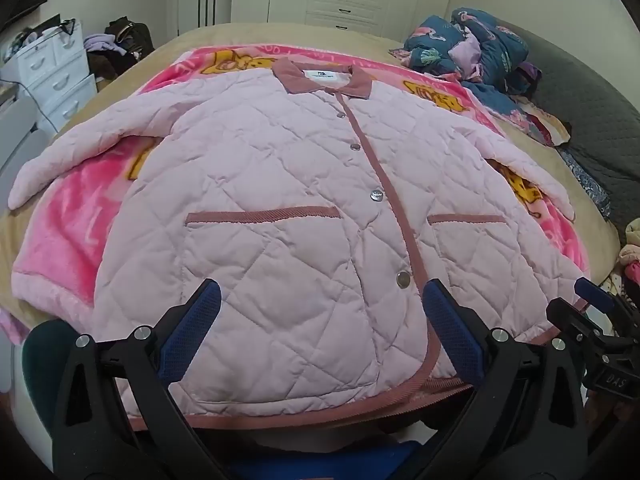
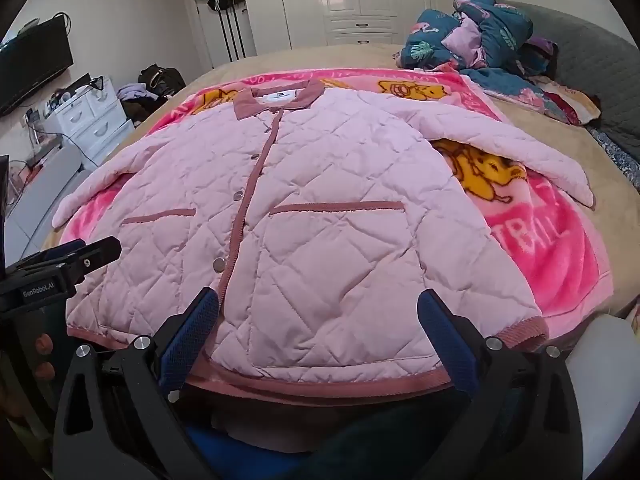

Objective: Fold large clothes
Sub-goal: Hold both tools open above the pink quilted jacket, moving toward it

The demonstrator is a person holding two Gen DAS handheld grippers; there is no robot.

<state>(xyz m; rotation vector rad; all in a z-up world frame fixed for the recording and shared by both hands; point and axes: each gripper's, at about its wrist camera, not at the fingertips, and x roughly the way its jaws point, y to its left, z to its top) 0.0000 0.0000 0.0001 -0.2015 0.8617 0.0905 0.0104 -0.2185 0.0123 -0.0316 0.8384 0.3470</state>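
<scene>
While both grippers hang over the near edge of the bed, the left gripper (image 1: pixel 320 320) has its jaws spread fully wide and holds nothing; the hem of the pink quilted jacket (image 1: pixel 280 208) lies just below and between its blue pads (image 1: pixel 192 328). Beside it, the right gripper (image 2: pixel 318 324) is also wide open and empty, above the hem on the other side of the button line. The jacket lies flat, front up and buttoned, with 2 pockets and both sleeves spread outward, on a bright pink blanket (image 2: pixel 560 248) over the tan bed (image 2: pixel 616 200). Farther away, a rumpled dark blue quilt (image 1: pixel 472 48) sits at the far right corner. Left of the bed, a white drawer unit (image 2: pixel 92 120) stands with its drawers closed; what is inside cannot be seen. White wardrobes (image 2: pixel 360 0) stand behind.
</scene>
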